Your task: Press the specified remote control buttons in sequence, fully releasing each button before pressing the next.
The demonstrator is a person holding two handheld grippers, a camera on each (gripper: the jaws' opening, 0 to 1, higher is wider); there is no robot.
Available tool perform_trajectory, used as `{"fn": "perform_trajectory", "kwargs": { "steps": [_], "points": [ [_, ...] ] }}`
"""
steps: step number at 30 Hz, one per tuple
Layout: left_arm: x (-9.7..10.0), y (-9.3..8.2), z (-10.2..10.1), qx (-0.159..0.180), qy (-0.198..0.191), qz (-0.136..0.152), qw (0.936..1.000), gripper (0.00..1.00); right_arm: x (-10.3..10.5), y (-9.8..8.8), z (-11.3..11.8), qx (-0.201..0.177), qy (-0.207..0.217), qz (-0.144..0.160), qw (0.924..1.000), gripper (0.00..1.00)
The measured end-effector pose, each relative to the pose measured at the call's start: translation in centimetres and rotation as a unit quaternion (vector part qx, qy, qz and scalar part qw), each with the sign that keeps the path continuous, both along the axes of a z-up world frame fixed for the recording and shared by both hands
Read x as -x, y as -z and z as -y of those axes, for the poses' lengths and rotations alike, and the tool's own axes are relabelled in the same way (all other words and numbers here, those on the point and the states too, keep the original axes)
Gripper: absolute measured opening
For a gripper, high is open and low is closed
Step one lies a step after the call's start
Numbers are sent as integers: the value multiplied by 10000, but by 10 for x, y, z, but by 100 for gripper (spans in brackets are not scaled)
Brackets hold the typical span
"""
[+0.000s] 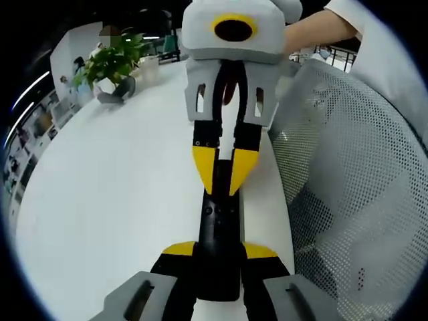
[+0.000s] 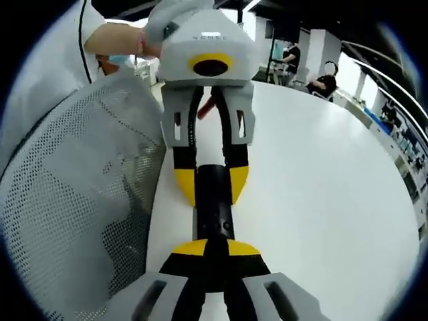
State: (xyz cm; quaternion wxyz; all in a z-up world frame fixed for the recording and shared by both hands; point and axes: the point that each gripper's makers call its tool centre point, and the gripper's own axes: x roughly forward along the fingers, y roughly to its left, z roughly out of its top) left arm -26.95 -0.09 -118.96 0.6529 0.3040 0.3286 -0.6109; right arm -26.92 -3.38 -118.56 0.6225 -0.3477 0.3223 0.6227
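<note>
Potted plant point(image 1: 110, 65) beyond left tongs point(image 1: 219, 251)

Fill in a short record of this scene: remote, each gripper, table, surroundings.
remote: black, lengthwise between the two grippers
left gripper: fingers on both sides of the remote, gripping it
right gripper: tips close together at the remote's far end; contact unclear
table: white
nearby: plant, mesh chair
</note>
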Motion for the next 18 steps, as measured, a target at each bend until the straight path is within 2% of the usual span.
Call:
{"fn": "perform_trajectory", "kwargs": {
  "steps": [4,8,10,12,14,16,18],
  "points": [
    [0,0,0,-1,3,1,10000,24,0,2,-2,736,-19,125,9972,5],
    [0,0,0,-14,1,1,10000,24,2,1,-3,945,251,39,9952,5],
    [0,0,0,-22,-6,0,10000,24,1,1,-2,850,534,-92,9949,5],
    [0,0,0,-18,-18,1,10000,24,1,-1,-2,525,492,-15,9974,5],
    [0,0,0,-1,-26,0,10000,24,1,-3,-2,81,666,-30,9977,5],
    [0,0,0,19,-33,1,10000,24,1,-4,-1,-239,559,130,9981,5],
    [0,0,0,37,-48,5,10000,24,2,-3,0,-348,426,229,9982,5]
  ]
}}
